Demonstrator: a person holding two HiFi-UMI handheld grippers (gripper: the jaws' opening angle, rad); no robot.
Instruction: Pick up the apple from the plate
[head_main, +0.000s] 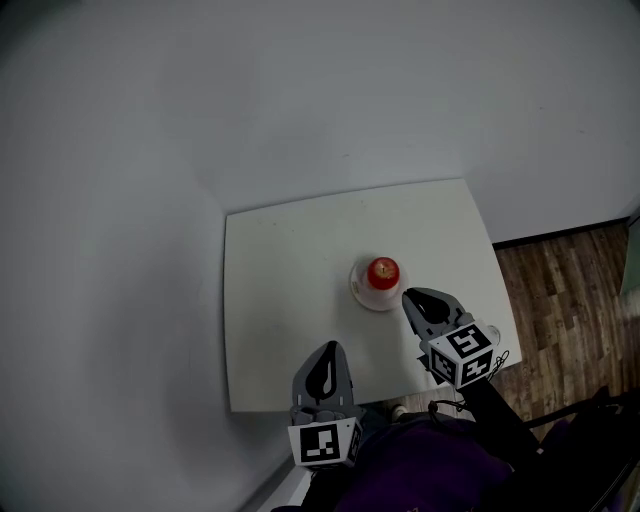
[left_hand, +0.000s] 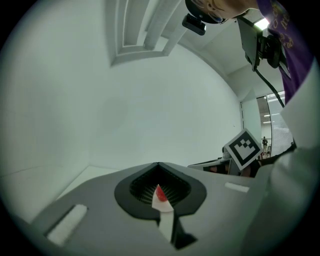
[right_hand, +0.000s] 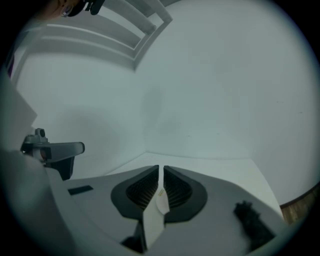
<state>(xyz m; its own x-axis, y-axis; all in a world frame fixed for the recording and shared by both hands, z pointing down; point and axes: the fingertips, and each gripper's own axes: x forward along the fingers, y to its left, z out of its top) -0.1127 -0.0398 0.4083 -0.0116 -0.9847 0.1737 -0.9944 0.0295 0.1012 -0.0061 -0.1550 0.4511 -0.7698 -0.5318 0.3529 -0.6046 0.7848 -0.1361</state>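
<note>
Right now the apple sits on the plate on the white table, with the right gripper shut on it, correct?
Not quite. The right gripper is shut, but on nothing. Its tip is beside the plate, and the apple sits on that plate ungripped, as the head view shows.

Two hand-held grippers reach forward side by side in the head view, both pointing away from the person. The left gripper (head_main: 328, 352) sits nearer the body, its marker cube (head_main: 325, 443) facing the camera. The right gripper (head_main: 410, 297) is extended farther ahead and angled toward the left one's side. Its marker cube (head_main: 465, 353) is tilted, and a dark sleeve (head_main: 505, 415) trails behind it. Each gripper's own view shows its jaws pressed together with nothing clamped between them.
</note>
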